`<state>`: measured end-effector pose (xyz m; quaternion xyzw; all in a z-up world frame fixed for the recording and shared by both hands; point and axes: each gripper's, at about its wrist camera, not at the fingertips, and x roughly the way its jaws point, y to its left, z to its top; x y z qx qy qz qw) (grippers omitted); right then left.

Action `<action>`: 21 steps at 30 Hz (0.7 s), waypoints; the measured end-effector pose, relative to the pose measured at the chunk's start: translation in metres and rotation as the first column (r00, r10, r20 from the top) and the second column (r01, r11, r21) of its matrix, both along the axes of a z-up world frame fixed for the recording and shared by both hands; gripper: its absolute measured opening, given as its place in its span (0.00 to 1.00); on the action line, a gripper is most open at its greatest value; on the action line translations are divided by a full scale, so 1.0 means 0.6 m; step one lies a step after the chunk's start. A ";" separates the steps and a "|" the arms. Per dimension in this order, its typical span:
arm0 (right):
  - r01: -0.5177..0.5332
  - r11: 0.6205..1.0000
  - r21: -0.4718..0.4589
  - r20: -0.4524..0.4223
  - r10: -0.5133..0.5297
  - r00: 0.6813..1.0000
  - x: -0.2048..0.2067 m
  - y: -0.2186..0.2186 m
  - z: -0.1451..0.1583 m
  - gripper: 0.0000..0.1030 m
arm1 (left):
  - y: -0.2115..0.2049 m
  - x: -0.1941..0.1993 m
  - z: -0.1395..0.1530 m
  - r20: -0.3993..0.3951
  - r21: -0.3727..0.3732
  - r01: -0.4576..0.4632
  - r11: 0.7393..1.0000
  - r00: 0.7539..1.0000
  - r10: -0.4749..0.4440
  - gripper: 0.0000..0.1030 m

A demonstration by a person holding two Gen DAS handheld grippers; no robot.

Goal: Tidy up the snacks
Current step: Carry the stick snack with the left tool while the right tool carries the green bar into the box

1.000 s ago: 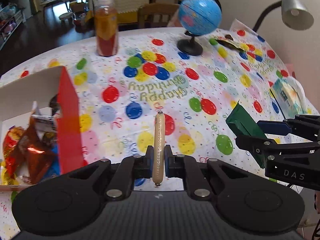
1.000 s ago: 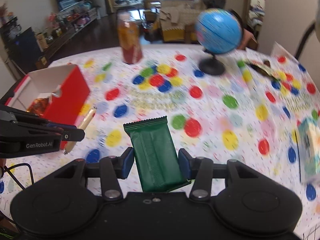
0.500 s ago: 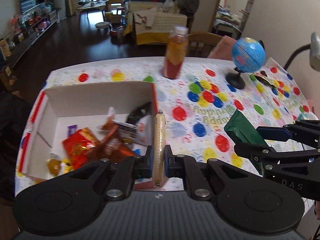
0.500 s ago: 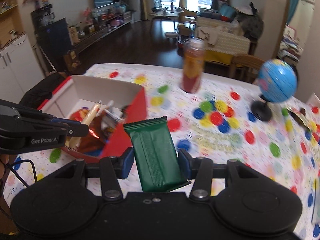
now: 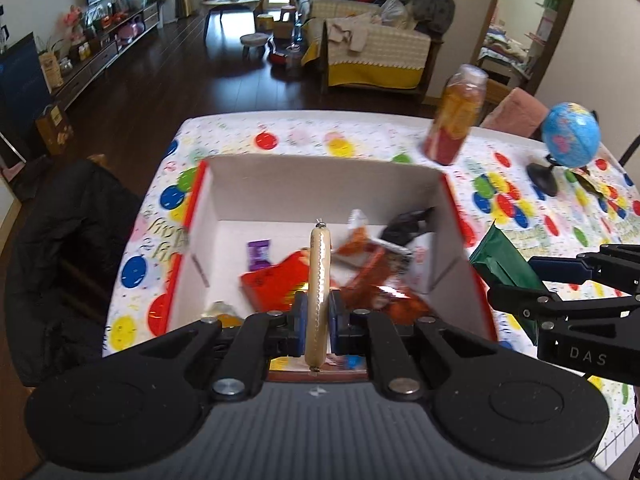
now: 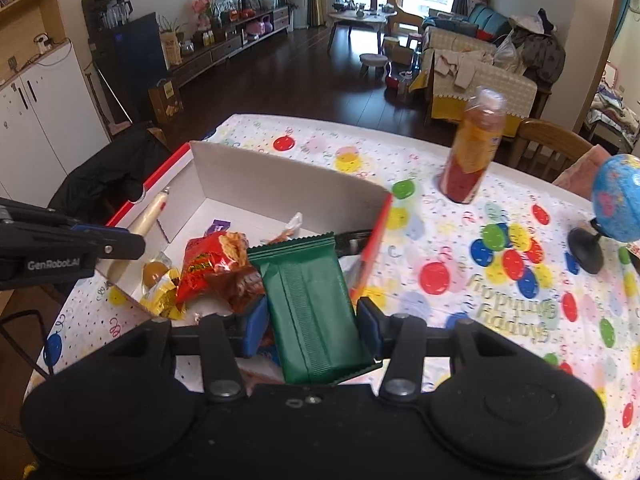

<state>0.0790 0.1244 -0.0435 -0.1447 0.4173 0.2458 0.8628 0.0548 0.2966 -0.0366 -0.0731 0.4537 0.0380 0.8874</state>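
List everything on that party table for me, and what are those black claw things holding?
sausage stick: one, pale tan, clamped upright in the left claw, over the box
green packet: one, dark green, clamped in the right claw, near the box's right wall
box: one, white inside with red edges, open, on the table's left part
snack packets: several, red, orange, gold and purple, loose in the box
bottle: one, orange-red, standing behind the box
globe: one, blue, black stand, far right
tablecloth: one, white with coloured balloons
left gripper: black, blue pads
right gripper: black, blue pads
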 end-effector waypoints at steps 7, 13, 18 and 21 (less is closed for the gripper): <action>0.023 0.999 -0.041 -0.023 -0.024 0.999 0.045 0.054 -0.042 0.45 | 0.053 0.045 -0.051 -0.069 0.024 0.001 1.000 0.998 0.001 0.10; 0.034 0.997 -0.071 -0.053 -0.038 0.998 0.077 0.077 -0.074 0.45 | 0.066 0.079 -0.092 -0.135 0.036 0.020 0.999 0.991 -0.015 0.10; 0.037 0.996 -0.086 -0.085 -0.045 0.995 0.086 0.085 -0.094 0.45 | 0.063 0.092 -0.116 -0.175 0.030 0.039 0.999 0.984 -0.033 0.10; 0.036 0.995 -0.094 -0.090 -0.044 0.995 0.085 0.088 -0.100 0.46 | 0.059 0.095 -0.129 -0.198 0.040 0.052 0.998 0.979 -0.043 0.10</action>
